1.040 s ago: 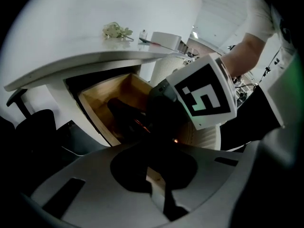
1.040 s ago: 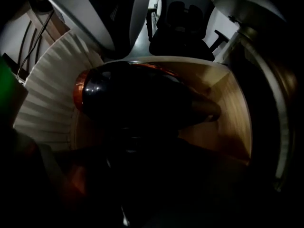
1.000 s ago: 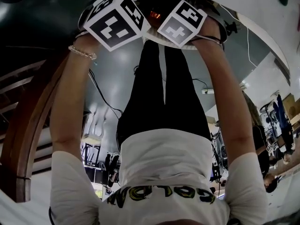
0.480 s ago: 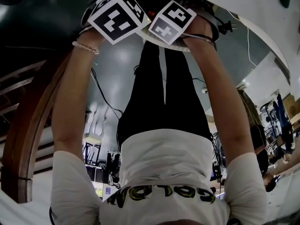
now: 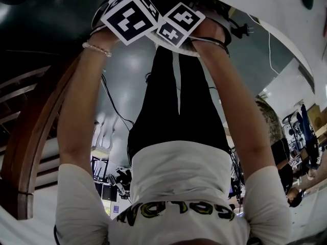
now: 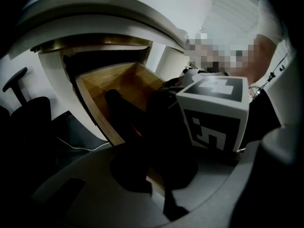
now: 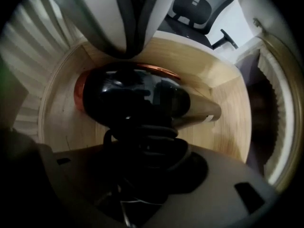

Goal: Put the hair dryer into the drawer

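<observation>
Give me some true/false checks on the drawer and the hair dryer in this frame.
1. The drawer is open. True.
2. The hair dryer lies on the floor beside the drawer. False: it is within the drawer's wooden walls.
3. The cord is coiled at the hair dryer's handle. True.
4. The hair dryer is white. False: it is black with a copper-orange ring at one end.
5. An office chair shows beyond the drawer. True.
</observation>
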A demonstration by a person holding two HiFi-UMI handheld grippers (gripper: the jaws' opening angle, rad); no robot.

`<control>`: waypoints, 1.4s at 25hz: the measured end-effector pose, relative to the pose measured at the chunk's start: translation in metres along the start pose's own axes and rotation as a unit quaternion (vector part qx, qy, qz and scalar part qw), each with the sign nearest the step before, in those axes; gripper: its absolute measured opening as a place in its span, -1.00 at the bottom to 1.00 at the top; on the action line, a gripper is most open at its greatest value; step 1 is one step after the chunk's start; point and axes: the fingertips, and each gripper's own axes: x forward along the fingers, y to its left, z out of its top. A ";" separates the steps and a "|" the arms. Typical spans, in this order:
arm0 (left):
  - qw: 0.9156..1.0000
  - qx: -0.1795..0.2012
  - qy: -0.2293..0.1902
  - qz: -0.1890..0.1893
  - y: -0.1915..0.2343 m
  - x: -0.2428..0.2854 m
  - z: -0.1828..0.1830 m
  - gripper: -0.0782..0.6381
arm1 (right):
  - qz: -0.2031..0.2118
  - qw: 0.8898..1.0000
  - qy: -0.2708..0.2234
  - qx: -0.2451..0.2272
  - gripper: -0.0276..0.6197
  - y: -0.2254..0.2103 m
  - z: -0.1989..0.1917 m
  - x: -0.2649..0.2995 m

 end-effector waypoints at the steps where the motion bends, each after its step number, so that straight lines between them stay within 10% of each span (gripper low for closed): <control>1: 1.000 0.001 0.002 0.003 0.000 -0.001 0.000 -0.75 | 0.003 1.000 0.000 0.001 -0.15 0.000 0.000 -0.001; 16: 0.989 -0.084 -0.089 0.082 -0.030 -0.097 0.014 -0.75 | 0.058 0.997 -0.041 0.011 -0.05 0.011 -0.024 -0.087; 26: 0.936 -0.186 -0.267 0.134 -0.086 -0.188 -0.024 -0.75 | 0.079 0.976 -0.149 0.136 -0.24 0.040 -0.029 -0.180; 35: 0.884 -0.183 -0.383 0.194 -0.141 -0.291 0.013 -0.75 | 0.012 0.903 -0.326 0.280 -0.73 0.000 -0.045 -0.339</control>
